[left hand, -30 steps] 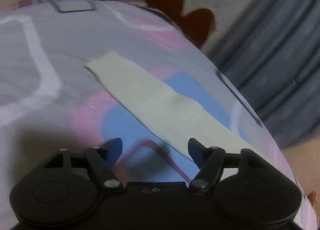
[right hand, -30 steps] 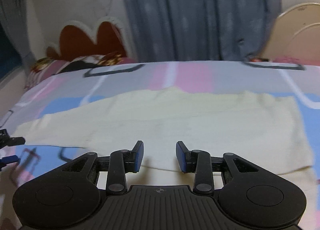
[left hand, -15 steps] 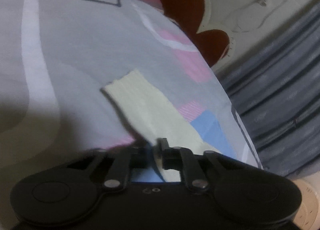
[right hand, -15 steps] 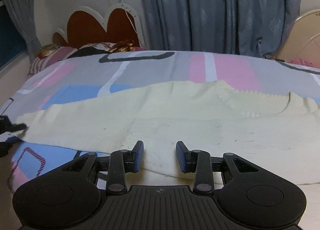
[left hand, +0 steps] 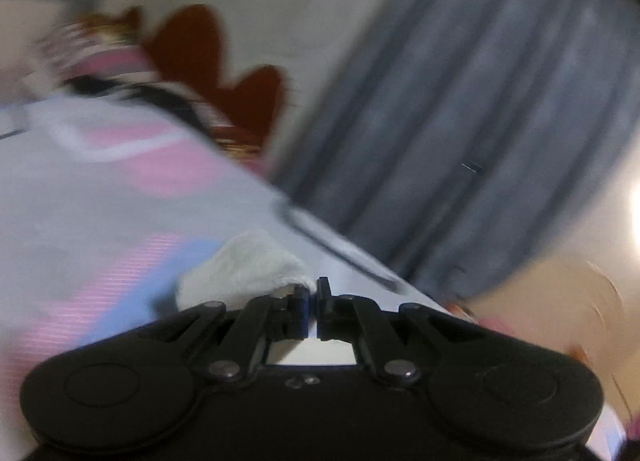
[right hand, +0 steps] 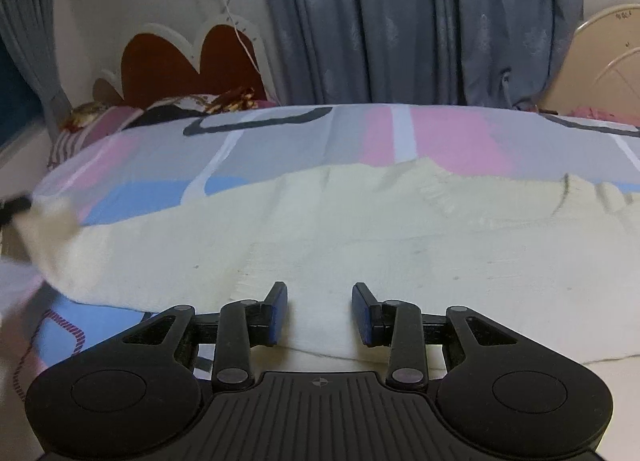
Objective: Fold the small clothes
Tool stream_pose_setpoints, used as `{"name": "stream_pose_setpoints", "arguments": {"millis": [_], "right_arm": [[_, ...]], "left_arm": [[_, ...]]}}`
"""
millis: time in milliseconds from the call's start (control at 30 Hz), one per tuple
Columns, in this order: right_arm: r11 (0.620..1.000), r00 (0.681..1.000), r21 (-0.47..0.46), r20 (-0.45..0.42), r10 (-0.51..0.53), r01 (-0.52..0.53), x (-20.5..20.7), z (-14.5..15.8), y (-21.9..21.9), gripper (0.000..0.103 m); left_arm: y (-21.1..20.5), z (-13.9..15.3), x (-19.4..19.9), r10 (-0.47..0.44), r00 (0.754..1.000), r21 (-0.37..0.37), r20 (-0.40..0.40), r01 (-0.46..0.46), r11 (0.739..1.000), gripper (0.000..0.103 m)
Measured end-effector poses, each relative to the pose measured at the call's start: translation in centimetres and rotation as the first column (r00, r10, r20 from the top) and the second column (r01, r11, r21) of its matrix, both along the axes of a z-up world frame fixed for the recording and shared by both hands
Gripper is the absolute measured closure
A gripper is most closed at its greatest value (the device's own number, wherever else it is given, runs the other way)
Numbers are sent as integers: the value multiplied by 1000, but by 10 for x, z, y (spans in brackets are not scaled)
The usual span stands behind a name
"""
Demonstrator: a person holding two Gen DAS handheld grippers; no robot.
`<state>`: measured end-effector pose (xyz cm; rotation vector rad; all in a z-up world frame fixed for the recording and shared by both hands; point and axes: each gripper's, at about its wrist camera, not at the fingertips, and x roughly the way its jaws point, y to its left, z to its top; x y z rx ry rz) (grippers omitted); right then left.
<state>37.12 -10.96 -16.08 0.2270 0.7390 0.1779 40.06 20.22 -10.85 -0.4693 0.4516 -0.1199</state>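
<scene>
A cream knit sweater (right hand: 360,229) lies spread across the patterned bed sheet (right hand: 448,133). My left gripper (left hand: 314,293) is shut on the end of the sweater's sleeve (left hand: 244,265), which bunches just left of the closed fingers and is raised off the sheet. The right wrist view shows that lifted sleeve end (right hand: 48,221) at the far left edge, with the left gripper's dark tip (right hand: 16,205) on it. My right gripper (right hand: 320,301) stands open low over the near part of the sweater's body; its pads press on nothing.
A red-brown headboard with a white rim (right hand: 180,57) and striped pillows (right hand: 116,117) stand at the bed's far left. Grey curtains (right hand: 400,21) hang behind the bed. A round beige object (right hand: 608,53) sits at the far right.
The left gripper closed on the sleeve end and lifted it off the sheet, its view swinging up toward the curtain. The right gripper moved further in over the sweater and stayed open.
</scene>
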Motion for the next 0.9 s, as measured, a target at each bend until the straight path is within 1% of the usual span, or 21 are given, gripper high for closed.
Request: {"name": "stream_pose_setpoints", "arguments": {"millis": [100,167,233,300,333,400,433,467,500,533,567,600,633,667,700,733,767,833,900], "right_arm": [[999,999,13,6,-35,35,-10,6,-26,67],[998,998,17,12,-63,63,-20,11,-44,67],[995,995,17,16,-97,97,-29,15,-67,67],[991,991,12,17,-131,131,-38,17,-88,67],[989,989,13,14,-147,147,-42,16,-99,67],[984,984,11,1,-179,179,-51,13,-120,67],[982,982,12,-8,-188,188,-54,12,-128,67],[980,980,14,-16,-196,197,-57,11,-135,67],[979,979,18,-23,-204,205,-61,10,-142,67],[978,978,23,-25,-206,207,-63,10,-147,67],[978,979,29,-26,-204,204,-65,11,-150,67],[979,980,35,-26,-199,200,-66,11,-152,67],[980,981,43,-24,-193,193,-67,12,-153,66],[981,982,51,-23,-186,187,-67,13,-151,59],[982,984,62,-17,-176,177,-67,13,-150,46],[984,986,68,-6,-167,167,-66,13,-148,40],[986,988,68,10,-152,151,-67,15,-143,38],[992,993,50,30,-117,116,-65,19,-130,38],[997,996,40,47,-70,68,-63,21,-115,38]], "left_arm": [[-63,8,4,-147,989,29,18,147,989,100],[-108,7,2,-247,969,55,20,246,968,100],[-153,1,3,-351,936,75,5,349,934,100],[-193,-12,2,-425,905,95,-17,425,900,100],[-213,-20,4,-465,884,103,-43,467,878,100],[-243,-37,-2,-506,857,129,-97,515,847,99],[-256,-46,-2,-526,840,140,-136,541,829,93],[-263,-55,0,-536,826,146,-175,560,815,81],[-269,-60,0,-541,814,154,-211,574,804,78],[-268,-65,-5,-540,810,167,-229,580,798,72],[-268,-65,-8,-541,807,178,-236,583,793,63],[-266,-63,-13,-539,810,185,-232,580,793,57],[-259,-61,-15,-529,819,190,-221,568,801,45],[-252,-57,-13,-513,834,194,-204,548,814,34],[-245,-53,-17,-497,847,202,-189,528,825,31],[-236,-49,-19,-481,858,211,-180,511,833,31],[-230,-43,-27,-465,868,215,-173,494,842,31],[-211,-39,-36,-421,892,224,-165,450,865,31],[-194,-37,-36,-358,918,269,-170,392,880,31]]}}
